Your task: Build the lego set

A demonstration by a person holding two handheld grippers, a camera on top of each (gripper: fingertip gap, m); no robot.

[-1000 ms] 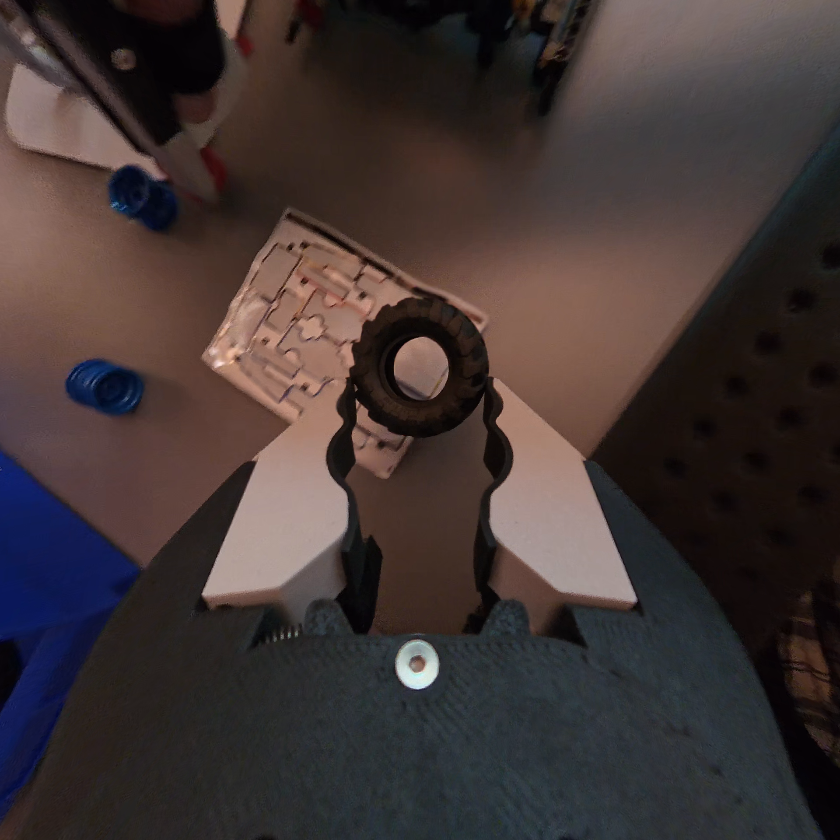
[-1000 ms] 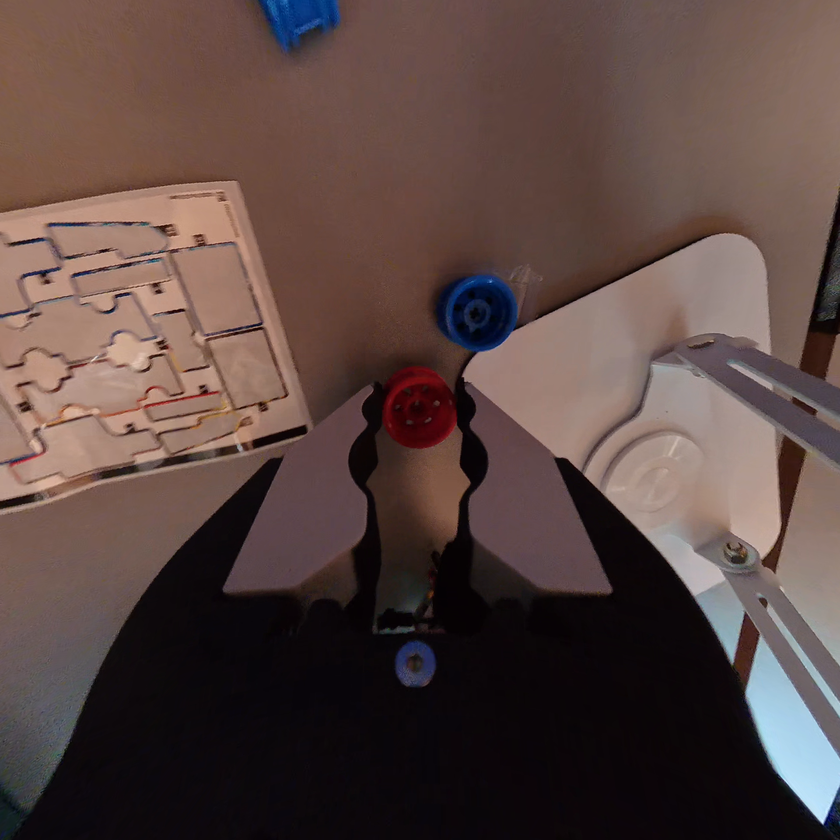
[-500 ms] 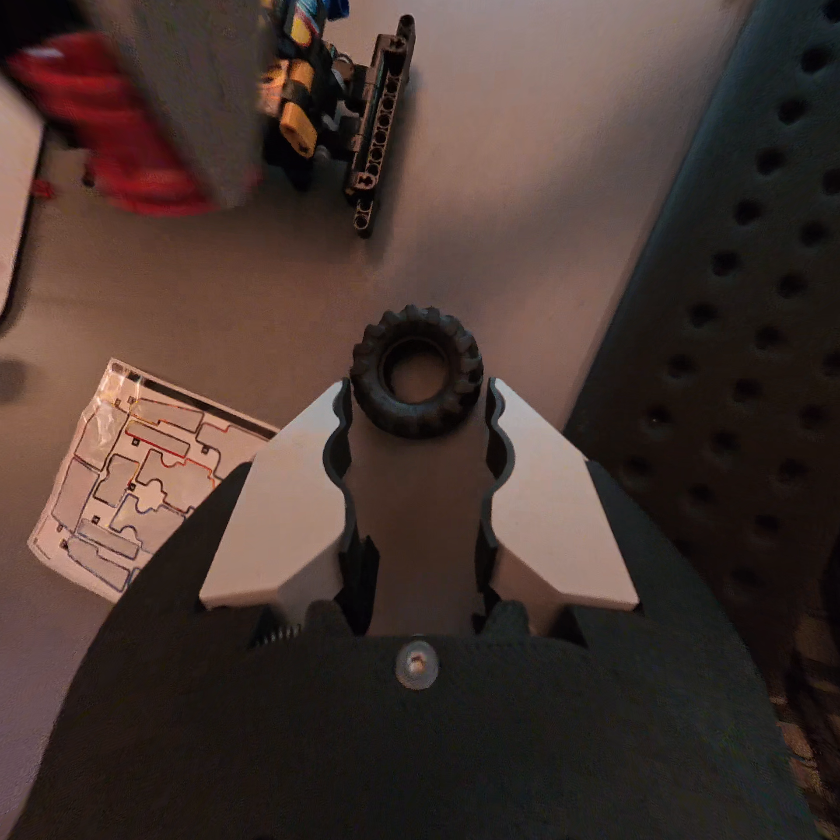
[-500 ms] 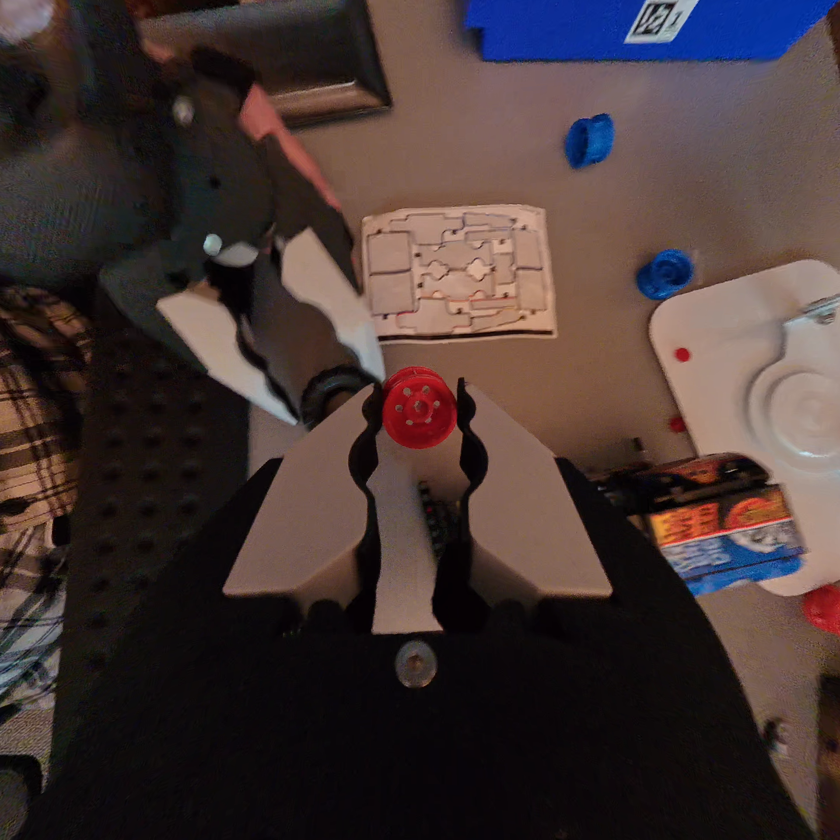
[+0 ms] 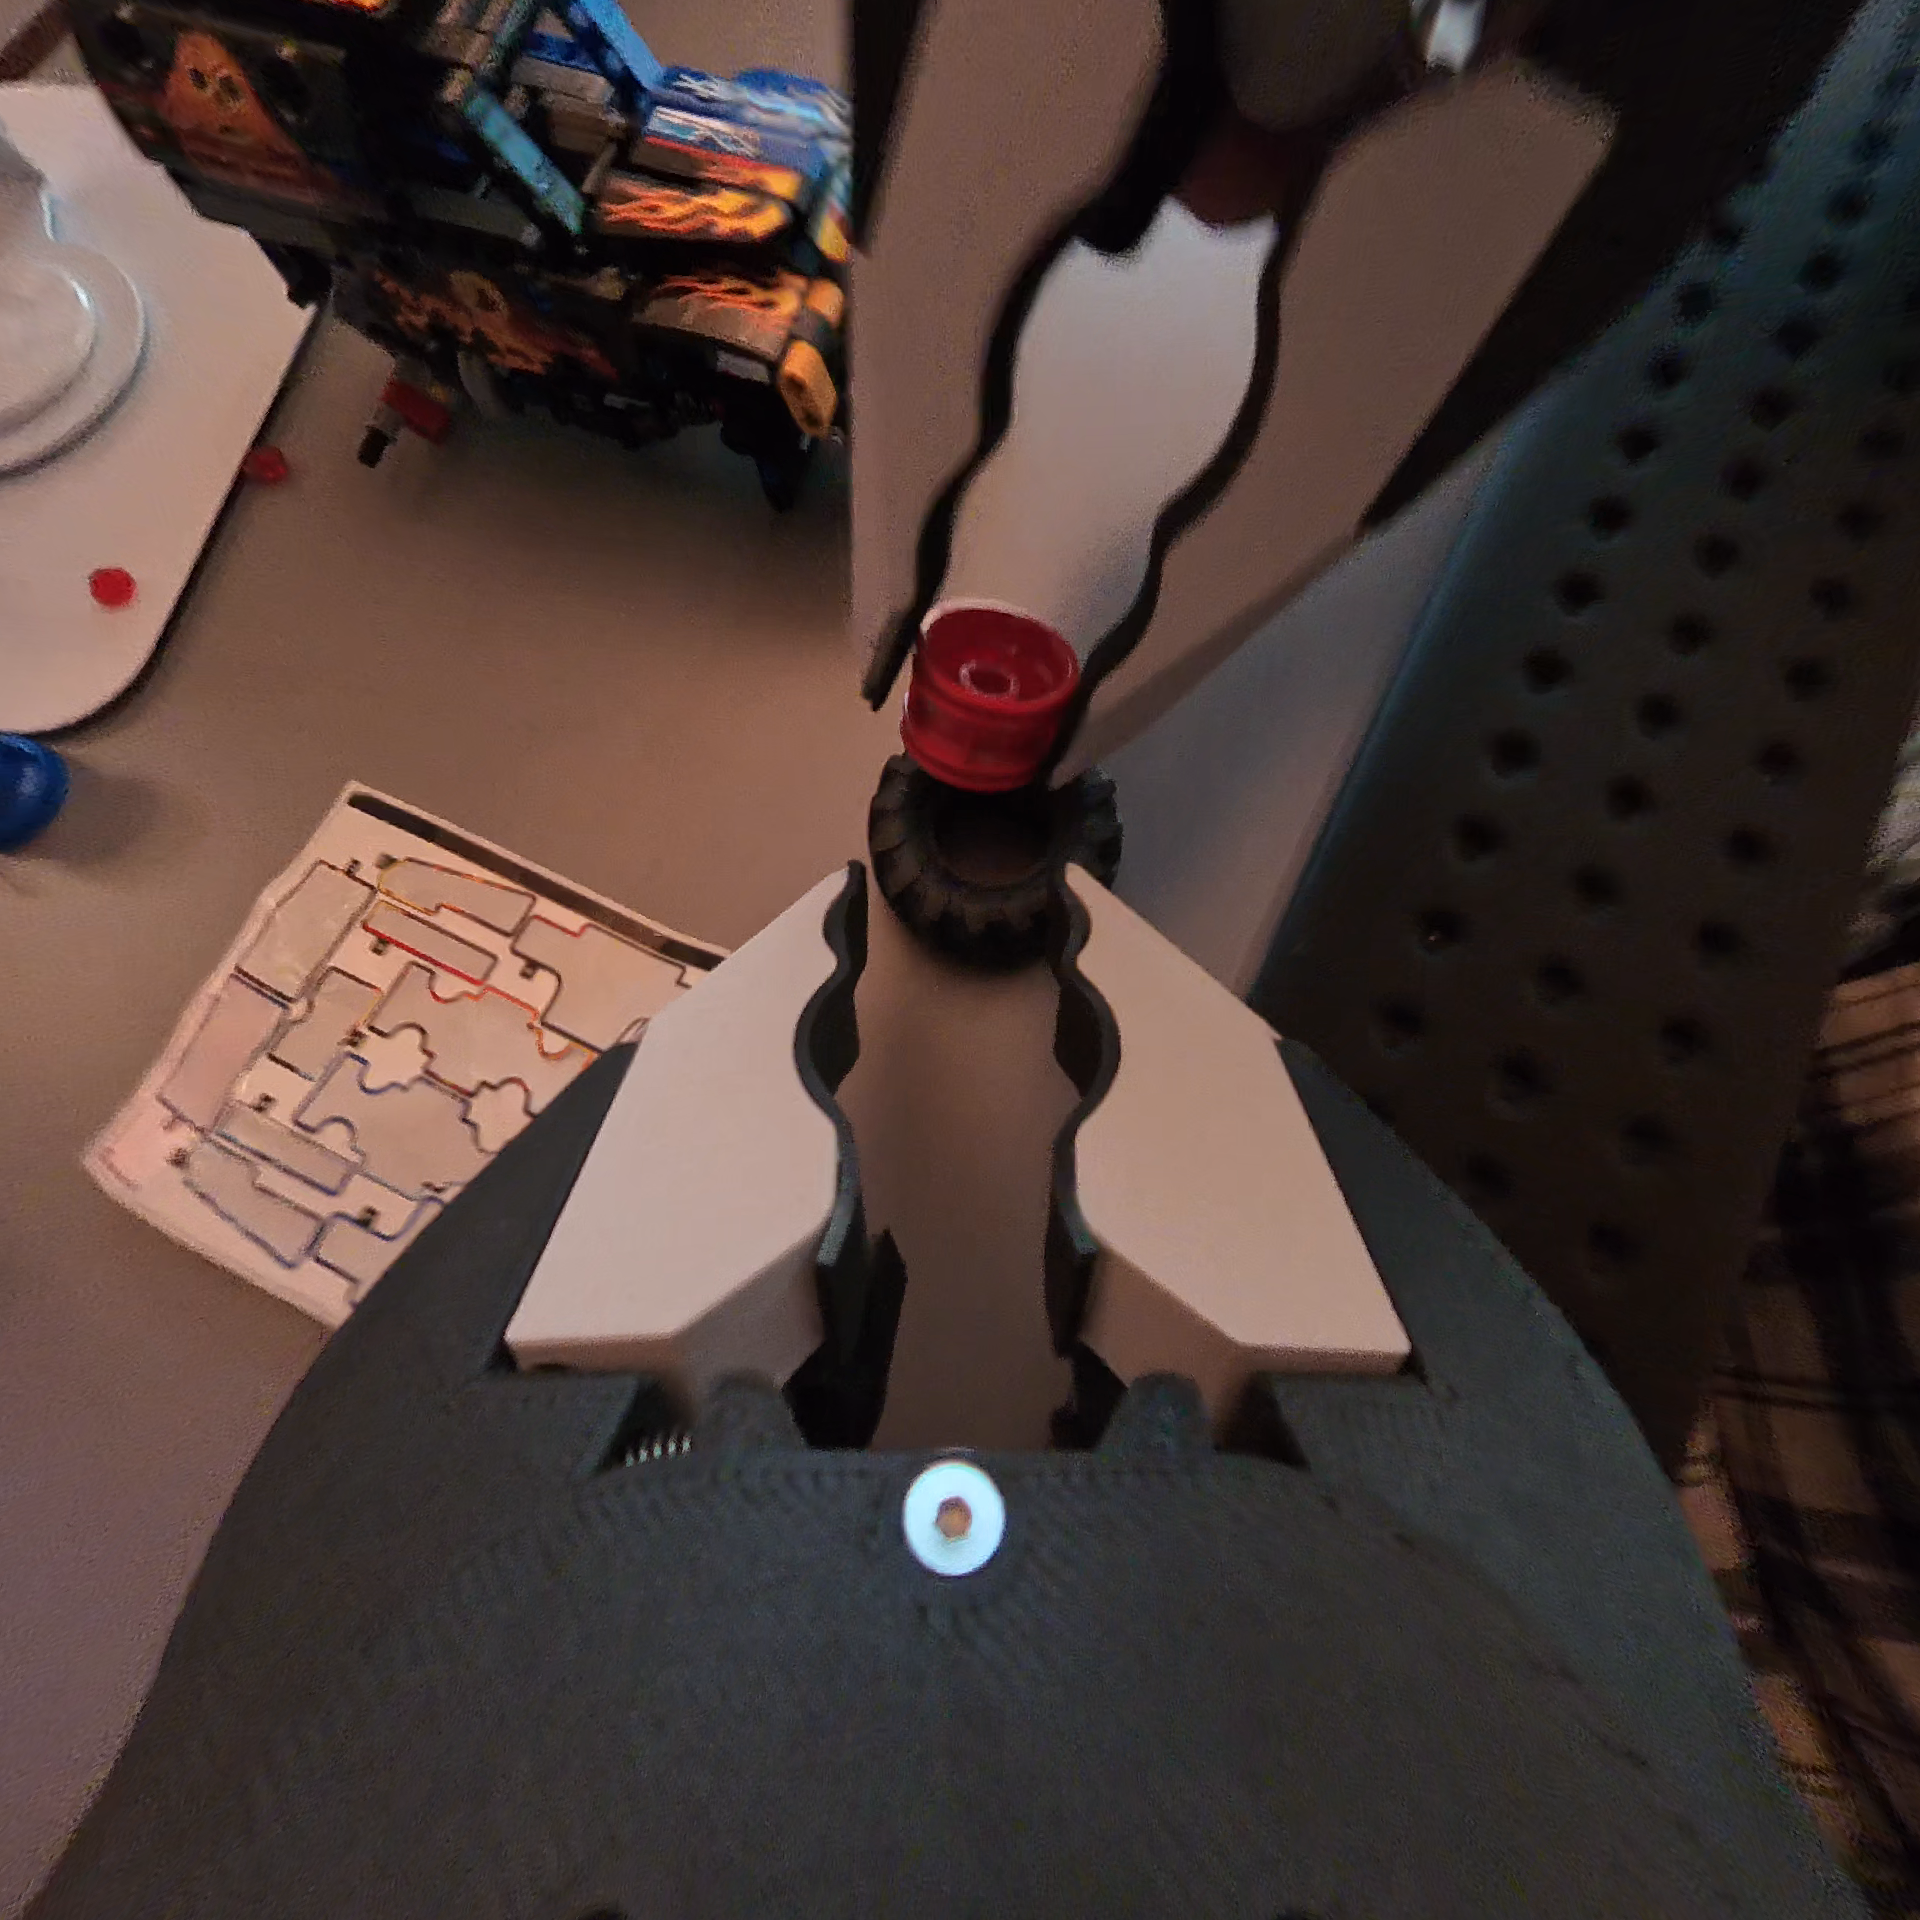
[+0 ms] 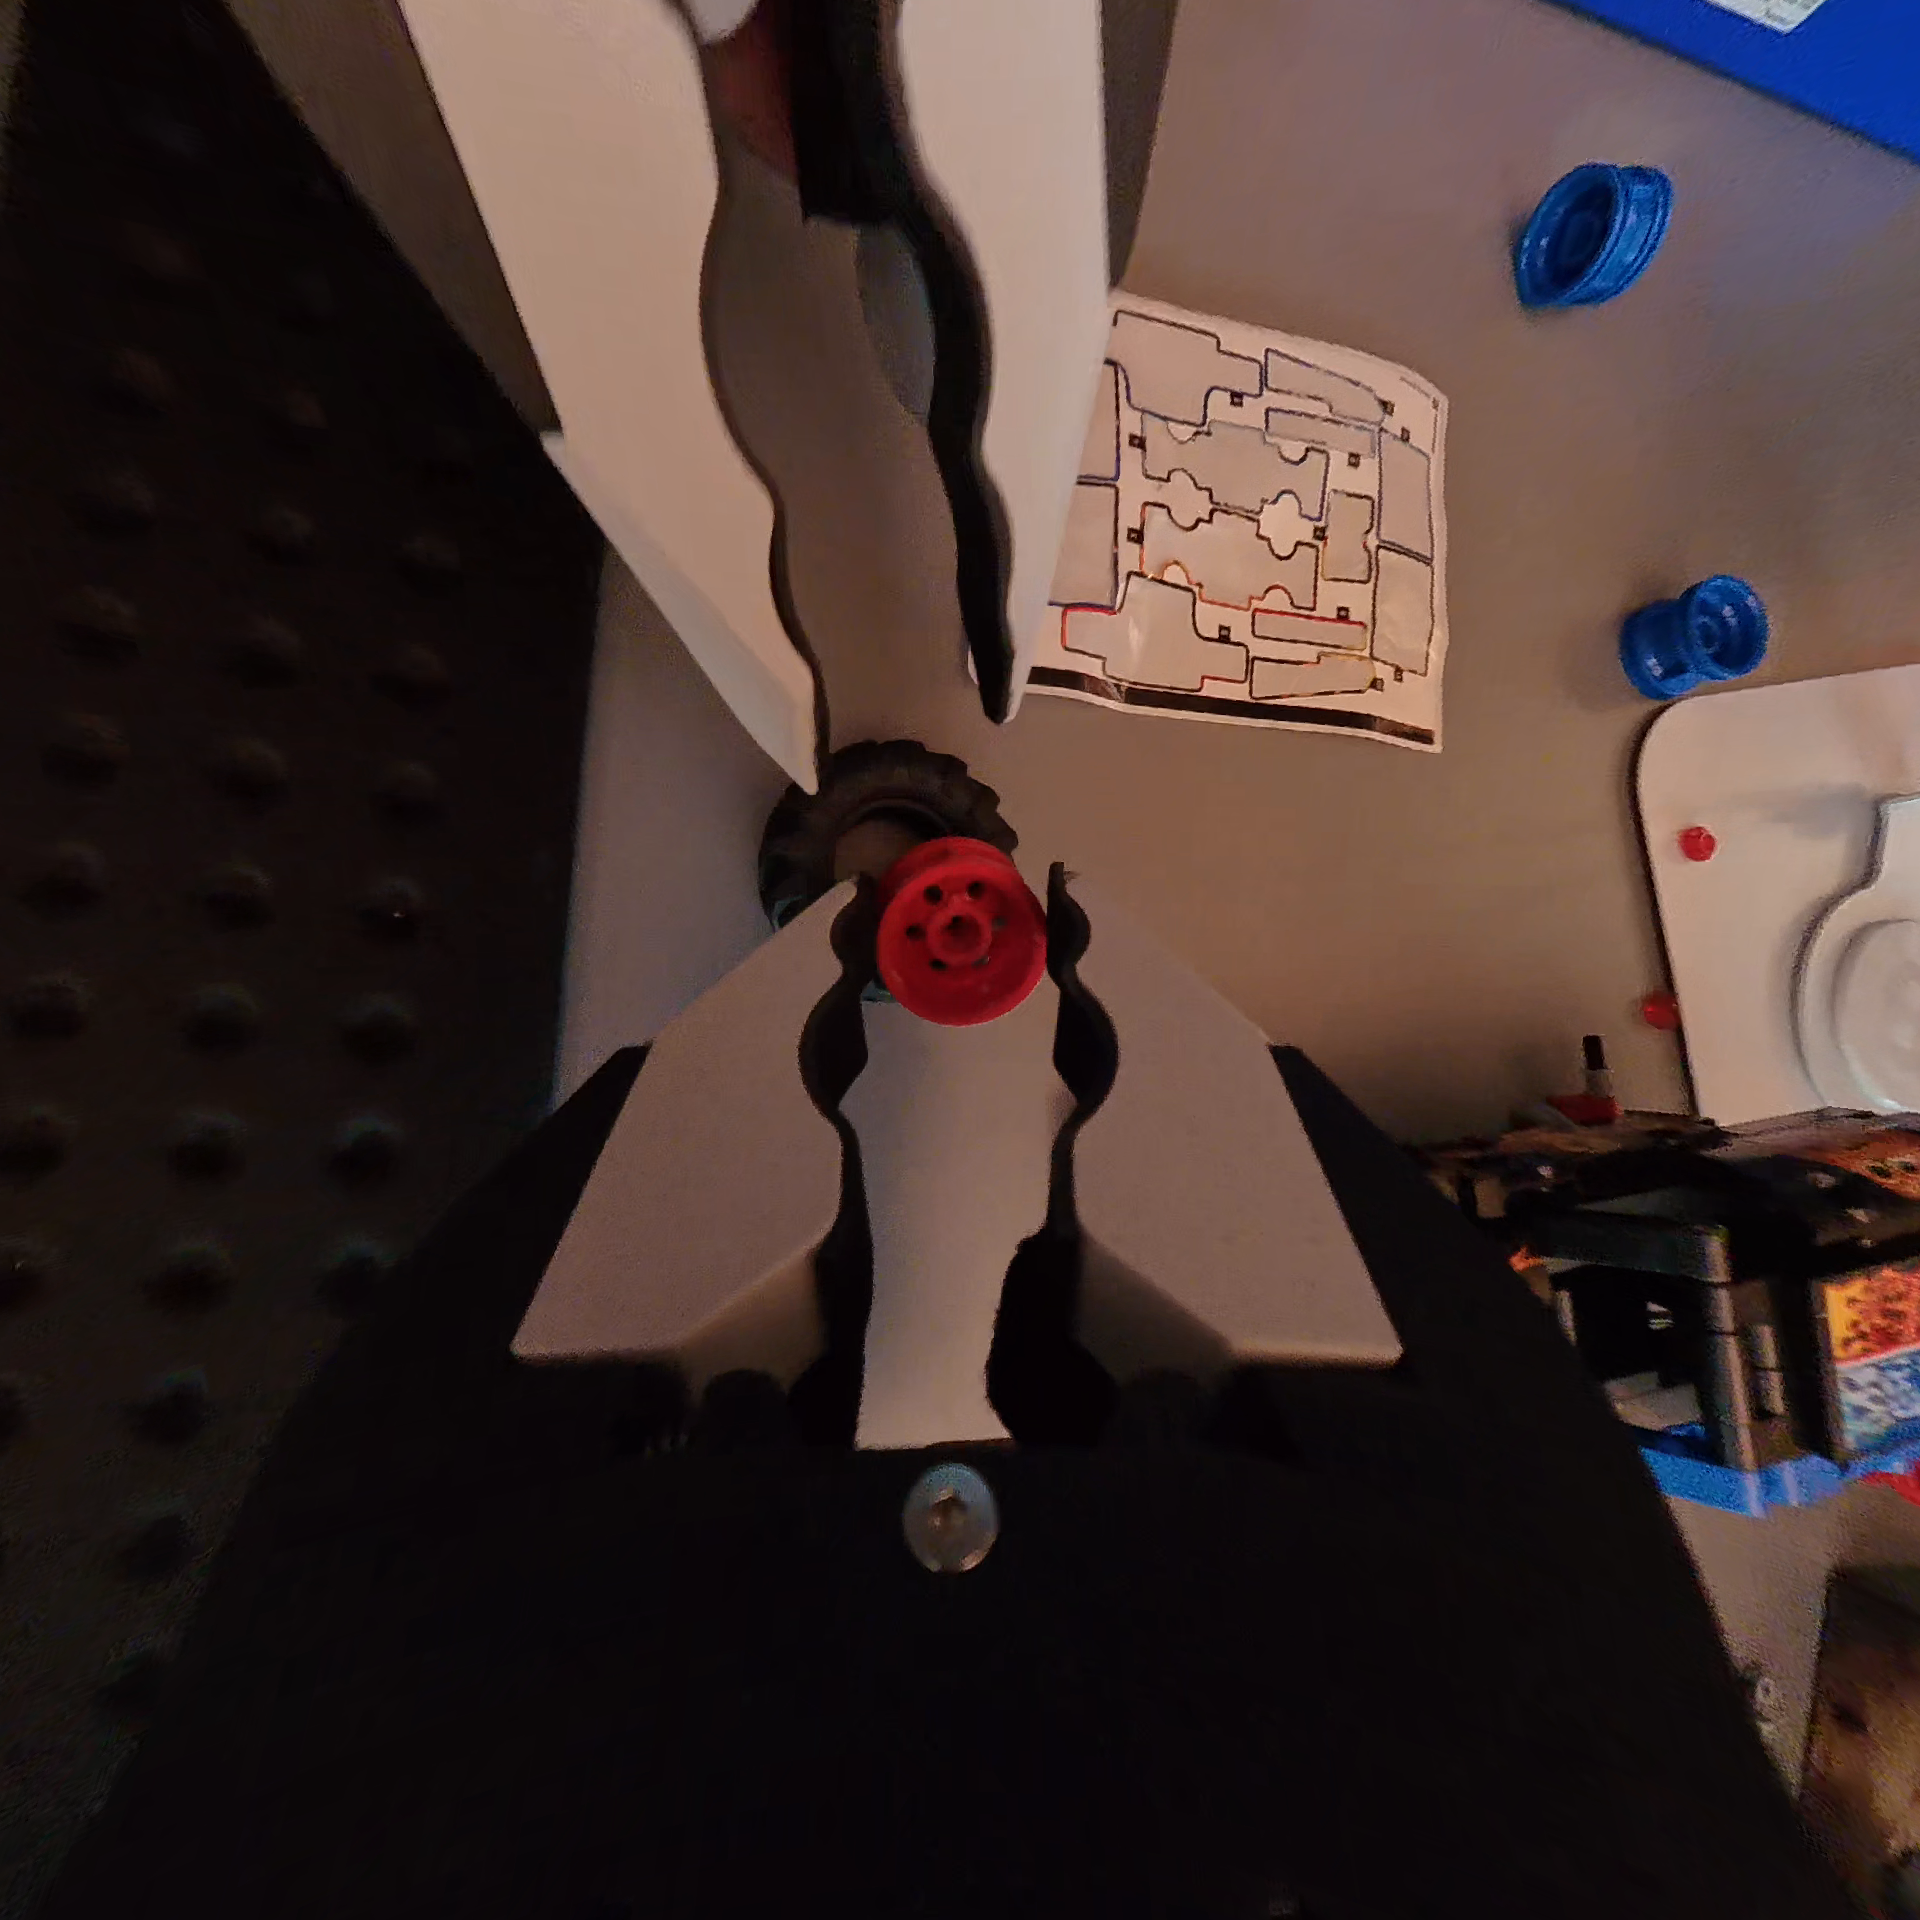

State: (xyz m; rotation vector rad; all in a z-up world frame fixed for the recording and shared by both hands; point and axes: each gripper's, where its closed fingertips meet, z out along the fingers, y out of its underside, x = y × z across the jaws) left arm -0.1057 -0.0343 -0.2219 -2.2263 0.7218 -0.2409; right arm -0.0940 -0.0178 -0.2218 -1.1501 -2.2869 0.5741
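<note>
As seen from the left wrist view, a black rubber tyre [image 5: 992, 868] was pinched by its tread between the tips of the left gripper [image 5: 961, 904], above the grey table [image 5: 540, 665]. A red wheel hub [image 5: 987, 698], clamped in the right gripper [image 5: 982, 665], was pressed at the tyre's opening — apparently not yet seated. The tyre was judged light, soft and grippy; the hub stiff, slick and best held by its rim.

From the right wrist view, the hub [image 6: 958, 932] was held between the right fingertips [image 6: 951, 914], with the tyre [image 6: 883, 805] just beyond it, touching.
</note>
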